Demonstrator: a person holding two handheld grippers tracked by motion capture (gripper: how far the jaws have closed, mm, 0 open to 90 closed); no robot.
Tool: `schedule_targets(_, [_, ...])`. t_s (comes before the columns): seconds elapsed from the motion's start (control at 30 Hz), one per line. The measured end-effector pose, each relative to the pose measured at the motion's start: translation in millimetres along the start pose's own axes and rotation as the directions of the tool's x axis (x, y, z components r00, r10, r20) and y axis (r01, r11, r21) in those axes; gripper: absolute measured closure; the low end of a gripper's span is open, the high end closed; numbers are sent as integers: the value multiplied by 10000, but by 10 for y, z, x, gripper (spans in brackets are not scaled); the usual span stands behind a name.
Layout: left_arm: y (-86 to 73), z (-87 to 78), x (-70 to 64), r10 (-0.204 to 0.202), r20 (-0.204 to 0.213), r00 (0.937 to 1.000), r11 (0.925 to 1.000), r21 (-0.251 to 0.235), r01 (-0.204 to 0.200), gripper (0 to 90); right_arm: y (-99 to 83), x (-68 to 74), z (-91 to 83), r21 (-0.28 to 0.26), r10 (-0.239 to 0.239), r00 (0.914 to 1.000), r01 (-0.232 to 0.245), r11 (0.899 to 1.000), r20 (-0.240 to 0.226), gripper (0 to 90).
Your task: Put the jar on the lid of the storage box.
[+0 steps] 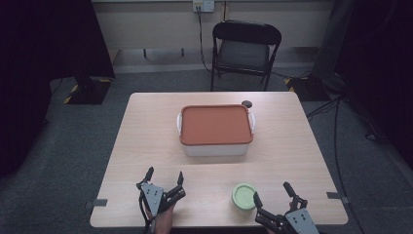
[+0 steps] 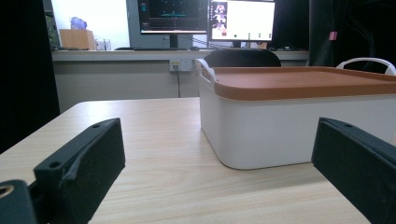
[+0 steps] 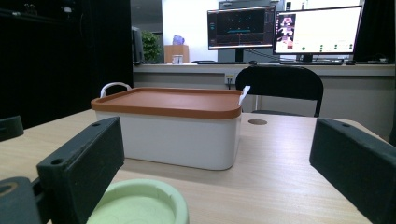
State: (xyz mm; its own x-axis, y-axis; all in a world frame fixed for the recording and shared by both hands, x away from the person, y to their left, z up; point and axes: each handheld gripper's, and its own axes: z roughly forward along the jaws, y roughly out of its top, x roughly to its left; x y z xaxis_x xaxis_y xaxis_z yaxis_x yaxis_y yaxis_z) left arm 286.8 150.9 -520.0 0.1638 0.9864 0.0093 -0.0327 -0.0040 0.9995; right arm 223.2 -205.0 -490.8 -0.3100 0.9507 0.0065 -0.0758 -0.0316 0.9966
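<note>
A white storage box with an orange lid [image 1: 216,125] [image 2: 289,116] [image 3: 175,126] stands closed in the middle of the wooden table [image 1: 146,146]. A small light-green round container [image 1: 243,195] [image 3: 140,205] sits near the front edge, right of centre. My left gripper [image 1: 164,176] [image 2: 215,177] rests open at the front left, nothing between its jaws, pointing toward the box. My right gripper [image 1: 272,192] [image 3: 219,177] is open at the front right, with the green container just left of it and low between its jaws.
A small dark round disc [image 1: 247,103] [image 3: 257,122] lies on the table behind the box. A black folding chair [image 1: 245,46] stands beyond the far edge. Monitors [image 3: 285,32] sit on a desk at the back. Tape marks [image 1: 99,202] flag the table's front corners.
</note>
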Motion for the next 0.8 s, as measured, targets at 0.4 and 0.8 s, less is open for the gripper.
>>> schedule_targets(0.4, [0,0,0,-3,2,10000,10000,4,3,23,-30,94,4,-39,82,9997,-83,10000,-250,22])
schedule_targets(0.8, [0,1,0,-6,0,10000,10000,4,6,22,-98,173,42,283,101,9986,-86,9996,-524,23])
